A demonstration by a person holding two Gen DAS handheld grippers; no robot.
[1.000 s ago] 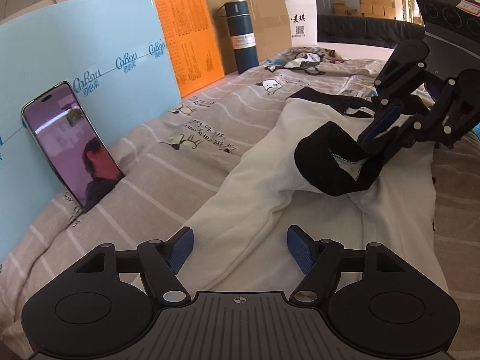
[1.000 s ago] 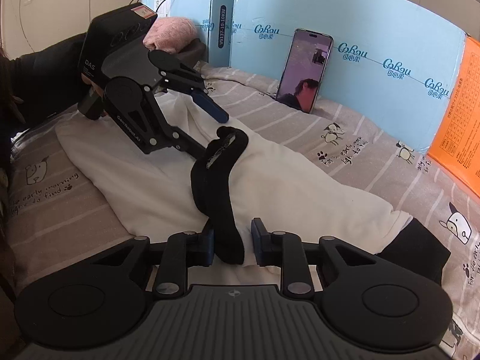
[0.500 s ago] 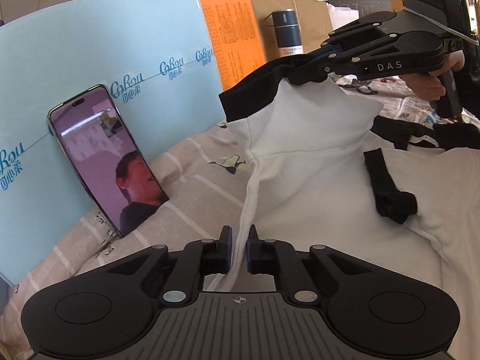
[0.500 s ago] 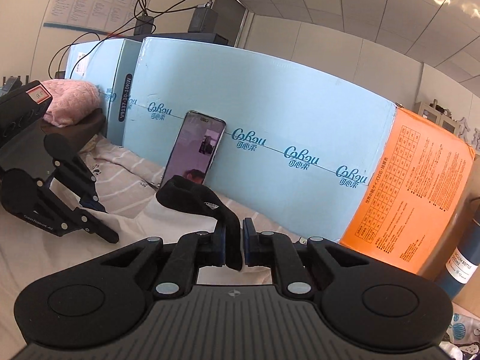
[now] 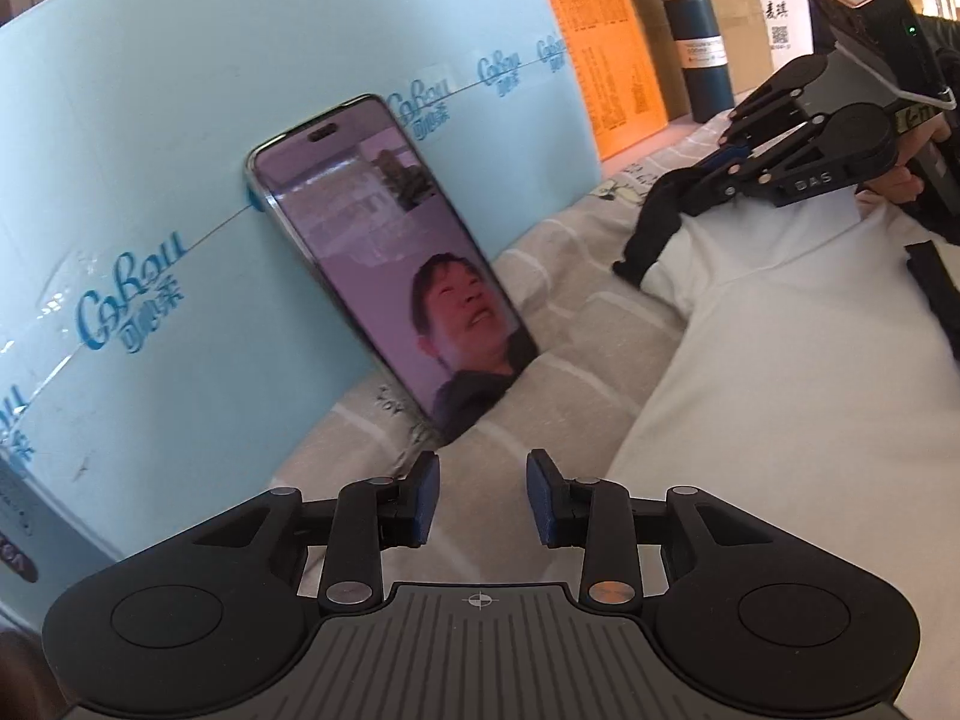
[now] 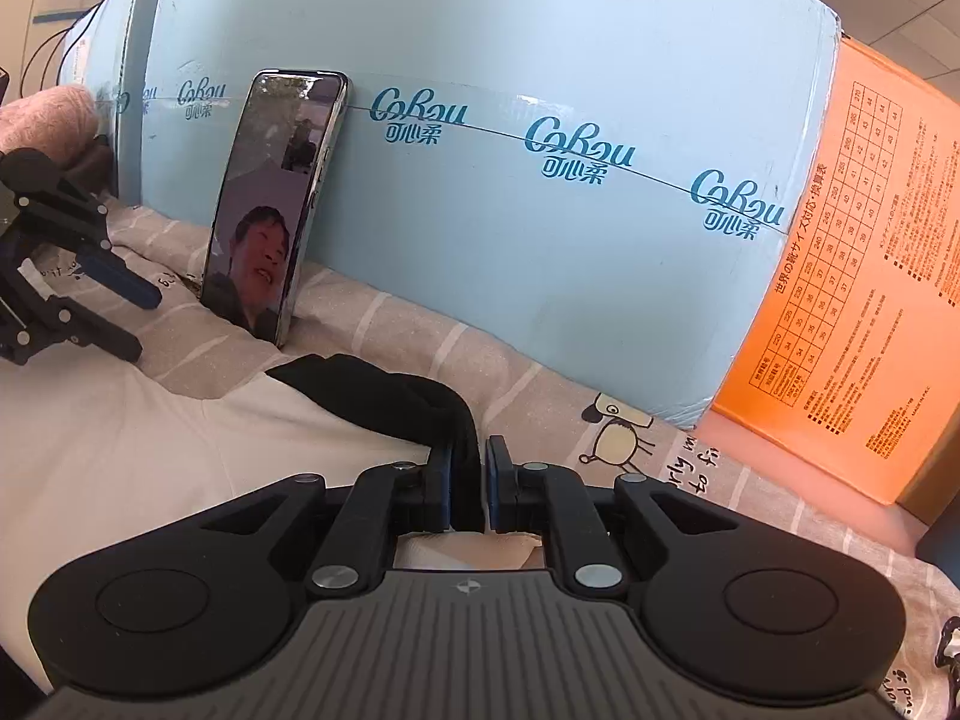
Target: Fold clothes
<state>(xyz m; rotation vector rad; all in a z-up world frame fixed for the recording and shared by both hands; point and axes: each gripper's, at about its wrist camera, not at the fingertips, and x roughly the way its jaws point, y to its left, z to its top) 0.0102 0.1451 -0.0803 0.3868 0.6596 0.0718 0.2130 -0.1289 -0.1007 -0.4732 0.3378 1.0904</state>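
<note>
From the left wrist view, the left gripper (image 5: 483, 498) hangs low over a striped grey bedsheet (image 5: 558, 360), its blue pads apart and its jaws opening with nothing between them; only sheet and the near edge of the white garment (image 5: 780, 372) lie beneath. The garment spreads across the right half of the bed, and its black cuff (image 5: 651, 228) is raised at the far end, pinched in the right gripper (image 5: 723, 165), which a hand (image 5: 900, 180) holds from the right. A phone (image 5: 390, 264) with a lit screen leans against a pale blue box (image 5: 180, 120) just ahead of the left gripper. Beyond stand an orange box (image 5: 606, 42) and a dark blue bottle (image 5: 696, 42), upright near the head of the bed. From the right wrist view, the right gripper (image 6: 468, 486) has its pads drawn together and clamped on the black cuff (image 6: 390, 390), which arches up from the white garment (image 6: 150, 450) lying flat on the bedsheet (image 6: 420, 336) at lower left. The left gripper (image 6: 123, 318) enters from the left edge, fingers parted, above the garment's far edge and near the phone (image 6: 270, 210), which stands tilted against the blue box (image 6: 540, 60). The orange box (image 6: 852, 300) sits to the right, touching the blue one
</note>
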